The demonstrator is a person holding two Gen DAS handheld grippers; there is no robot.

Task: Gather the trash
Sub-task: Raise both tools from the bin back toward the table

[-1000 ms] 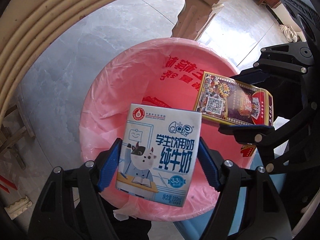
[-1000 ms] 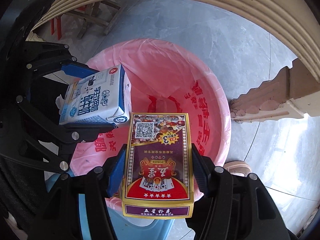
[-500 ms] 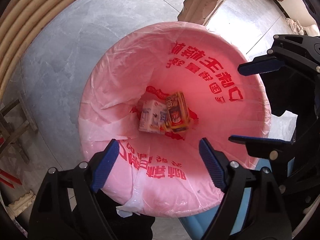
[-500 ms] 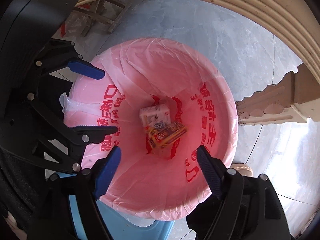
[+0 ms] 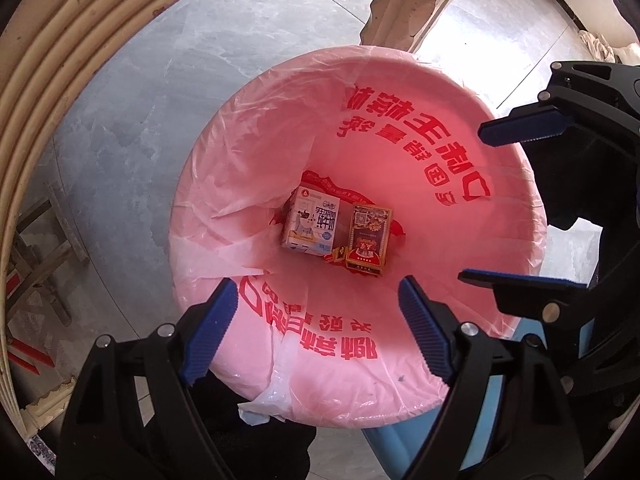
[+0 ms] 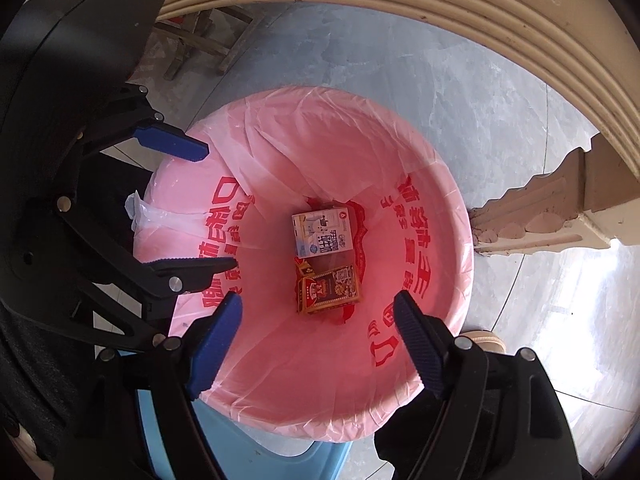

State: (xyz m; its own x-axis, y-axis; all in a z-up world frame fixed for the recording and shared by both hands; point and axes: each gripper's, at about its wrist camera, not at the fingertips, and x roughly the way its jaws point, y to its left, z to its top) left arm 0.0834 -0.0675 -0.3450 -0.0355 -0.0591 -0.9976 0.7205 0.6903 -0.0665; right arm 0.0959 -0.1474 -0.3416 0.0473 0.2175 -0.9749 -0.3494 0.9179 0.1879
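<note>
Both grippers hang over the bin (image 5: 532, 216), a blue tub lined with a pink bag (image 5: 256, 160) printed in red characters. The left gripper (image 5: 318, 322) has its jaws spread wide with nothing between them. The right gripper (image 6: 318, 338) is likewise parted and empty. In the left view the right gripper shows at the bin's right rim; in the right view the left gripper (image 6: 212, 208) sits over the bin's left rim.

2 pieces of trash lie at the bin's bottom, well below both sets of jaws. The milk carton (image 5: 313, 226) rests flat, printed face up, and the card box (image 5: 368, 240) lies flat just beside it, close enough that I cannot tell whether they touch. A small red and yellow scrap (image 5: 335, 256) sits between them toward the near side. In the right view the carton (image 6: 323, 234) lies farther from the jaws and the card box (image 6: 330, 288) nearer.

Judged from this, the drop is done for these 2 items, and neither needs gripping again. Neither arm is clearly nearer to any further trash, since none shows outside the bin. The bin stands on grey stone floor (image 5: 180, 80), near a carved beige leg (image 6: 560, 208). Any next move would likely lift both grippers away from the bin mouth.
</note>
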